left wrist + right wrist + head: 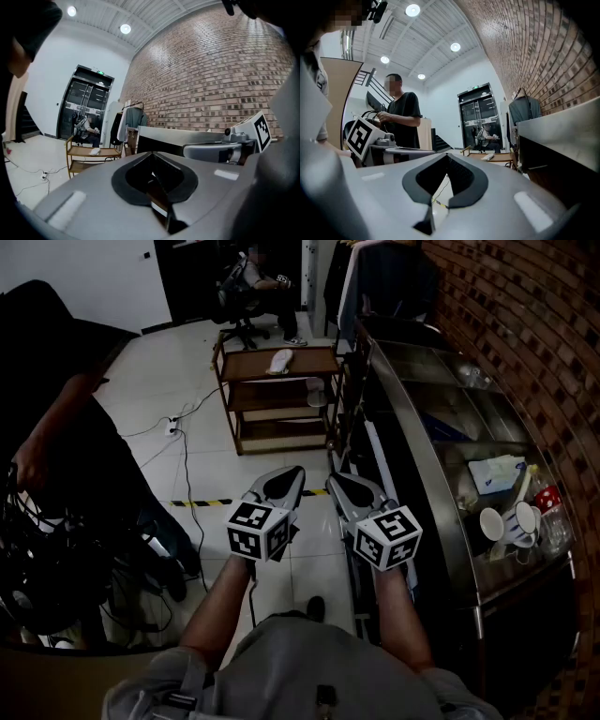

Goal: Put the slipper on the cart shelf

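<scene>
Both grippers are up in front of the person, side by side, nowhere near the work. The left gripper (294, 474) has its jaws pressed together at the tips and nothing is caught between them. The right gripper (336, 481) is the same, fully closed and empty. The marker cubes sit just above the person's wrists, and the two tips lean in towards each other.

Across the pale tiled floor (169, 381), well apart from the grippers, stands the cart (231, 399), a brown wooden one with three open shelves. The slipper (280, 361) lies on its top shelf. It is pale, white or light grey, a long soft oval lying flat near the middle of the shelf, and it stands out sharply against the dark wood. From the gripper views it is only a small light patch on that top shelf. There is another pale shape at the right end of the middle shelf, and at this distance it's hard to say what it is.

To the right, a long metal counter (422, 437) runs along the brick wall (534, 324), with white cups (506, 521) near its close end. A strip of yellow-and-black tape (202, 502) crosses the floor between the person and the cart. A seated person (258, 277) is in a chair behind the cart, and a standing person (66, 418) in black is on the left.
</scene>
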A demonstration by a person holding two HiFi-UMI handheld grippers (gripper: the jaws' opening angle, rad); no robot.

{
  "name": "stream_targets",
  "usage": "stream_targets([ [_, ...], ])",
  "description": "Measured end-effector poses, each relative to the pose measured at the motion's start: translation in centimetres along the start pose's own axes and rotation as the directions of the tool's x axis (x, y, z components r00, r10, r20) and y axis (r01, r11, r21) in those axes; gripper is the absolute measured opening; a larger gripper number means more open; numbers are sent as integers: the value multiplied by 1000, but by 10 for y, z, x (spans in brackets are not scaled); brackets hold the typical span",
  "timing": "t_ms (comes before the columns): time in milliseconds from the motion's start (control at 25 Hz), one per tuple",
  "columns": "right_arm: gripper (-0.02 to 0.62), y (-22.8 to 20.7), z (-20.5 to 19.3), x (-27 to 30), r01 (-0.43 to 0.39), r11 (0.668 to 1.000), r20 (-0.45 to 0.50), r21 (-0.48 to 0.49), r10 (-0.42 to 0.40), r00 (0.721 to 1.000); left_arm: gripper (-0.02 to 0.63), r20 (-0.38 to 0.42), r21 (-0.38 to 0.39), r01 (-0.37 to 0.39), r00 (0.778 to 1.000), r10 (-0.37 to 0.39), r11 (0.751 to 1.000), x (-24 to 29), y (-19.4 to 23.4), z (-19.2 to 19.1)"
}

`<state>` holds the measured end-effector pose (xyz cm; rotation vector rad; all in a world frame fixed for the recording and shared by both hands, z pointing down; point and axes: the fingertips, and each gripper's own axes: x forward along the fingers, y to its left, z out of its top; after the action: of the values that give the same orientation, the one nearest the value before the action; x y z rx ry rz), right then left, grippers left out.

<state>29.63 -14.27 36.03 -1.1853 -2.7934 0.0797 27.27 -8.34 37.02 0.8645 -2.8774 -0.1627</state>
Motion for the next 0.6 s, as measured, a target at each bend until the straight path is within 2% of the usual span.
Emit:
stream_targets([
  [280, 0, -8, 5, 17, 14, 1000, 23, 9, -14, 1000, 8, -14, -1, -2, 1000, 2, 1000, 7, 15, 0],
  [600, 0, -45, 6, 60, -5, 1000, 35, 21, 4, 999, 8, -17, 15, -43, 999, 44, 999, 41, 49, 6],
])
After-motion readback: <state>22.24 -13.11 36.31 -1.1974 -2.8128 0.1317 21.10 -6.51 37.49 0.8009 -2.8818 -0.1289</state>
